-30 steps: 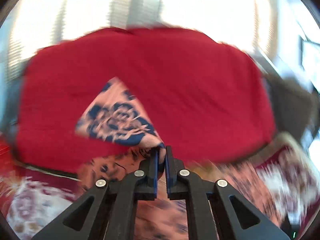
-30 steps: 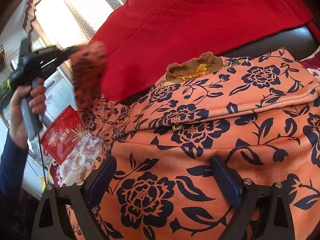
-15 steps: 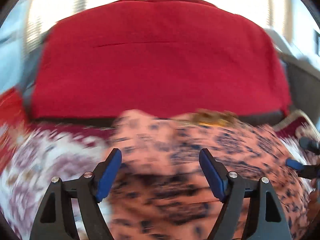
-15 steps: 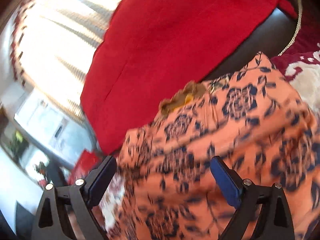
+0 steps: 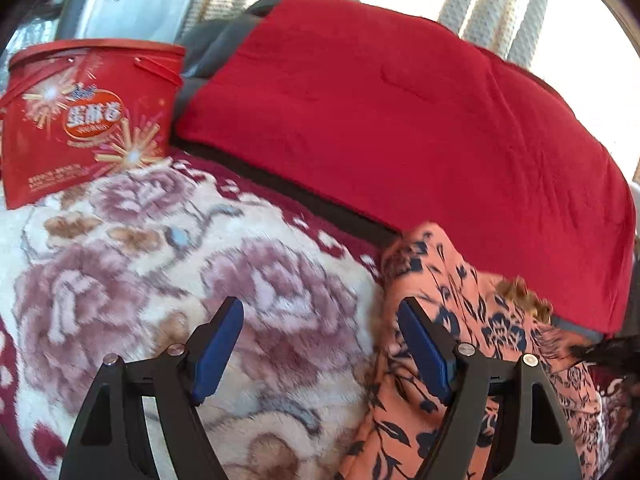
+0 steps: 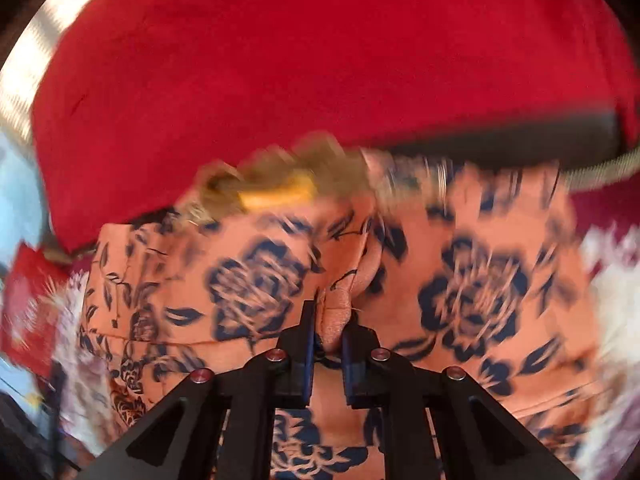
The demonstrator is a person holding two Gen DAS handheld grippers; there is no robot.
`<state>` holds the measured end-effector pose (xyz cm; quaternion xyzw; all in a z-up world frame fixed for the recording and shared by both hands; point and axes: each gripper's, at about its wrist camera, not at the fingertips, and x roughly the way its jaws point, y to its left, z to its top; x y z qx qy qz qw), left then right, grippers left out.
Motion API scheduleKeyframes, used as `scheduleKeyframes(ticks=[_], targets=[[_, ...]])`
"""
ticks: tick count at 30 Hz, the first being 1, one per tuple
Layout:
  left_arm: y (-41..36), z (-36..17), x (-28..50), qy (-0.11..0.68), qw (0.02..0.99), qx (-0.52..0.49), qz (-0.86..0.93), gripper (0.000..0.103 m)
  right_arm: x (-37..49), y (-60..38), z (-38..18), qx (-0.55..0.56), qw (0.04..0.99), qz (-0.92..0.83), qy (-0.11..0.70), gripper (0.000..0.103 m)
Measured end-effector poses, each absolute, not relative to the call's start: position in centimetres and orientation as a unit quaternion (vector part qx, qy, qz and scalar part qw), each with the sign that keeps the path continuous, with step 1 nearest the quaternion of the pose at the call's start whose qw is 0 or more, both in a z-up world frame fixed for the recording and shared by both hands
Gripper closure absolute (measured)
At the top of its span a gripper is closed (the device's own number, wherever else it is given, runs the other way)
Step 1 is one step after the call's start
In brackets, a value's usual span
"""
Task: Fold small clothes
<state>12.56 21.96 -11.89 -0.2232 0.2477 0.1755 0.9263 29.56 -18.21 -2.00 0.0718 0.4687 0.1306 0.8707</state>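
The garment is an orange cloth with dark blue flowers (image 6: 256, 280), lying on a floral blanket in front of a red cushion. In the left wrist view the garment (image 5: 472, 320) lies to the right. My left gripper (image 5: 320, 336) is open and empty above the blanket, its right finger at the garment's left edge. My right gripper (image 6: 328, 344) is shut on a pinched fold of the garment near its middle. A brown and yellow collar (image 6: 280, 184) shows at the far edge.
A red cushion (image 5: 400, 120) stands behind the garment. A red snack bag (image 5: 80, 120) stands at the far left on the white and maroon floral blanket (image 5: 160, 260). Curtains and bright windows are behind.
My left gripper let go of the cloth corner, opened and swung left over the blanket. My right gripper, open before, has closed on a fold of the garment.
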Motion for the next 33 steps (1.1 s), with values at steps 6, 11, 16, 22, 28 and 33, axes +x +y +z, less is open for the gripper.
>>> scheduleKeyframes(ticks=[6, 11, 16, 22, 28, 33], targets=[[23.1, -11.9, 12.1, 0.246, 0.923, -0.235, 0.178, 0.023, 24.8, -23.9, 3.1, 0.101, 0.916, 0.083, 0.379, 0.092], [22.0, -12.2, 13.0, 0.258, 0.926, -0.214, 0.171, 0.023, 26.3, -28.3, -6.3, 0.146, 0.864, 0.089, 0.474, 0.087], [19.7, -10.9, 14.7, 0.276, 0.935, -0.183, 0.128, 0.023, 25.6, -29.6, -8.7, 0.217, 0.846, 0.128, 0.471, 0.048], [15.1, -7.7, 18.4, 0.280, 0.951, -0.107, 0.074, 0.023, 23.8, -30.4, -4.1, 0.220, 0.882, 0.100, 0.404, 0.016], [11.0, -10.8, 24.3, 0.378, 0.923, -0.071, 0.022, 0.023, 26.6, -28.7, -3.0, 0.270, 0.844, 0.213, 0.411, 0.016], [10.2, -13.9, 26.0, 0.441, 0.895, -0.056, 0.021, 0.023, 29.8, -30.5, -8.3, 0.338, 0.796, 0.172, 0.472, 0.026]])
